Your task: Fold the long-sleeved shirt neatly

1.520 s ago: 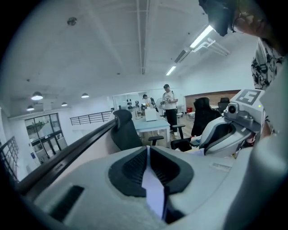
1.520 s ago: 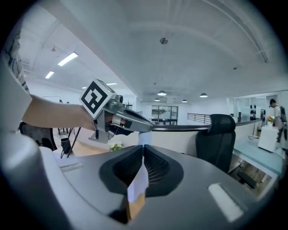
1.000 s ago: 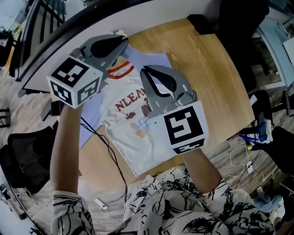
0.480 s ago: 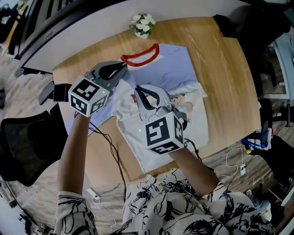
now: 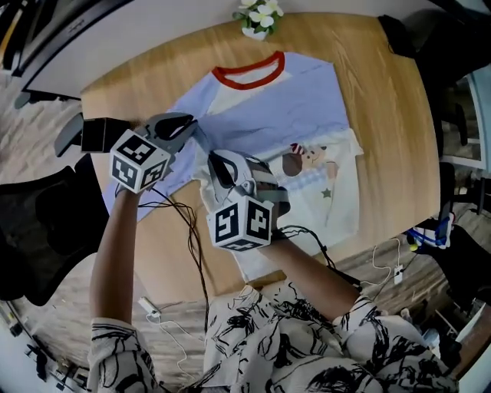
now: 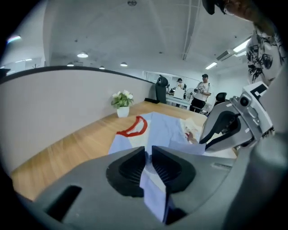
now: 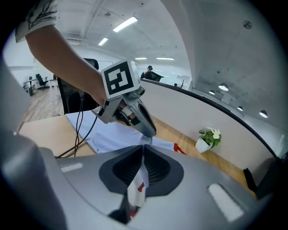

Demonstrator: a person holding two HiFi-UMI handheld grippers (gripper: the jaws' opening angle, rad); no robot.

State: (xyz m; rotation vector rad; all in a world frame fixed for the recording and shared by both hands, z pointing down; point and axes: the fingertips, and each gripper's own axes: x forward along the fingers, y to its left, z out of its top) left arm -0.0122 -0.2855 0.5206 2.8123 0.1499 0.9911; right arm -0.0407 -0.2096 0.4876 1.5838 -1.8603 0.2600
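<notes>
Centrally, the long-sleeved shirt (image 5: 284, 104) lies on the counter (image 5: 387, 130), collar (image 5: 248, 74) at twelve o'clock. At eight o'clock, left claw (image 5: 188, 127) pinches blue sleeve cloth, right claw (image 5: 217, 163) white printed cloth; limp, light fabric, likely best gripped along edges.

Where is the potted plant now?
In the head view, top centre, the potted plant stands at the far edge of the table, just beyond the red collar of the shirt.
</notes>
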